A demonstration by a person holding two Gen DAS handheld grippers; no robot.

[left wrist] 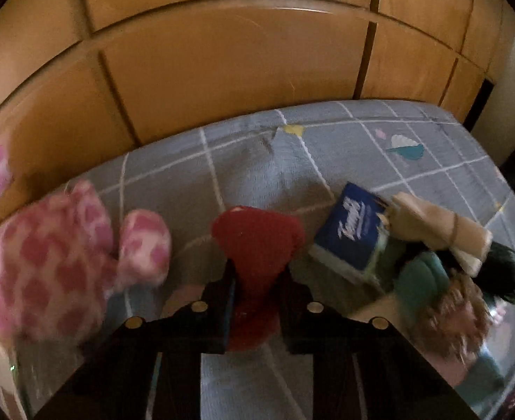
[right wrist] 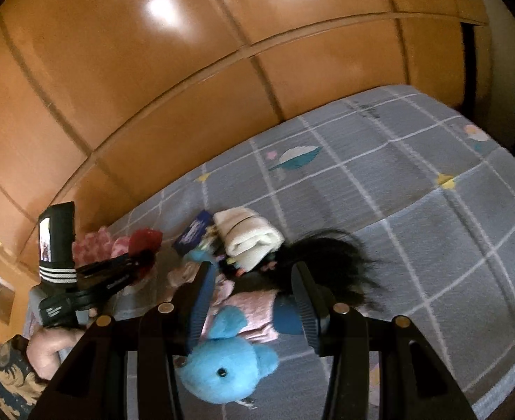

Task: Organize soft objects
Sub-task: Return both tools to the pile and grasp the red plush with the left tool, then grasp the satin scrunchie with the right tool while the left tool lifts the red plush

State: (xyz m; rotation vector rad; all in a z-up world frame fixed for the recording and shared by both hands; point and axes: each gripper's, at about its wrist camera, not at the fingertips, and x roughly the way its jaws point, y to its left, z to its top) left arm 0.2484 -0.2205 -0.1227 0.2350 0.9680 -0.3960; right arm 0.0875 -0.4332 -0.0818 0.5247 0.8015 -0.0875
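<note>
Red plush (left wrist: 255,262) is clamped in left gripper (left wrist: 257,280) above the bed (left wrist: 243,175), beside pink plush (left wrist: 54,262); right gripper (right wrist: 250,301) is held wide around blue plush (right wrist: 227,364).

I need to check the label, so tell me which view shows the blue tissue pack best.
The left wrist view: the blue tissue pack fills a fair area, printed face turned to the camera. In the right wrist view it is small, edge-on and partly hidden behind the rolled towel.
</note>
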